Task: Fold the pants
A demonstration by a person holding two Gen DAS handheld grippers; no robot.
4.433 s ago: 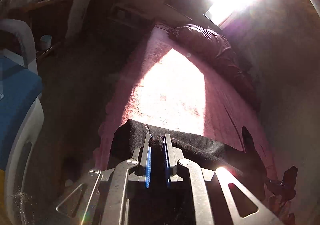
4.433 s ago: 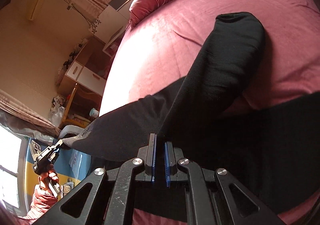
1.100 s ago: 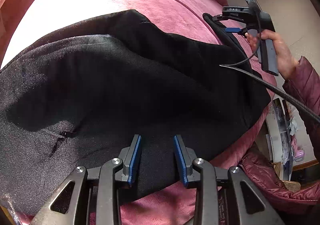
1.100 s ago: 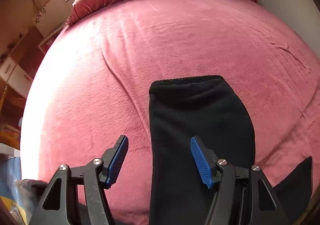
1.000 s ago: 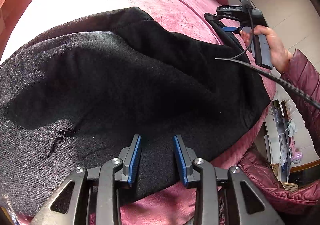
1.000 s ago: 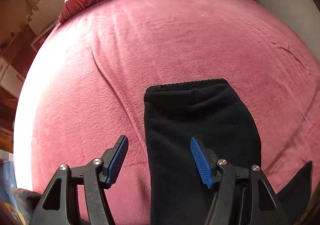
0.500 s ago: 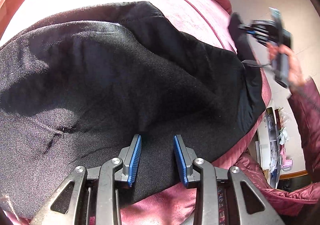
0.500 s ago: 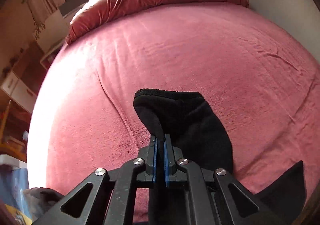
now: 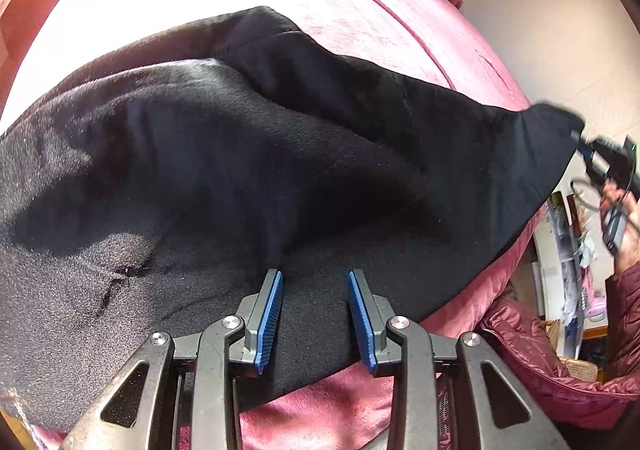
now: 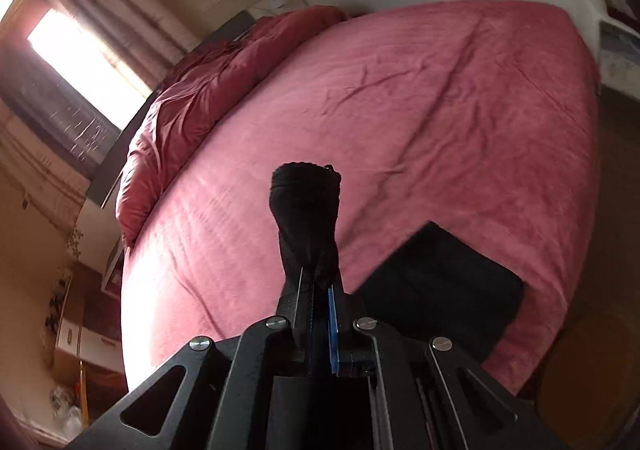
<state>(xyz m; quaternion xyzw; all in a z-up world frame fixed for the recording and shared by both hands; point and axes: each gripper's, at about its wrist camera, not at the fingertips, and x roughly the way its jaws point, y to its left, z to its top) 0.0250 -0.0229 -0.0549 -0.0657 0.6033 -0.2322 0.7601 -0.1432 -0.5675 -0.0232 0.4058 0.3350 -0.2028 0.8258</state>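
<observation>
Black pants (image 9: 240, 170) lie spread across a pink bed (image 9: 380, 10). My left gripper (image 9: 314, 276) is open, its blue pads apart just above the fabric near the pants' front edge, and nothing is pinched between them. At the far right of the left wrist view, my right gripper (image 9: 588, 154) holds one leg's end up off the bed, pulling the cloth into a taut point. In the right wrist view, that gripper (image 10: 316, 286) is shut on the bunched black cuff (image 10: 306, 210), which sticks up past the fingertips. Another part of the pants (image 10: 440, 290) lies flat below.
A crumpled red duvet (image 10: 200, 90) lies along the far side of the bed, below a bright window (image 10: 80, 50). The person's hand (image 9: 624, 226) and dark red sleeve (image 9: 624, 310) are at the right edge, past the bed's corner. Shelves and clutter stand beside the bed.
My right gripper closed on the pant leg's cuff, lifted it off the bed and swung it far to the right, rolling as it went. The left gripper stayed where it was.
</observation>
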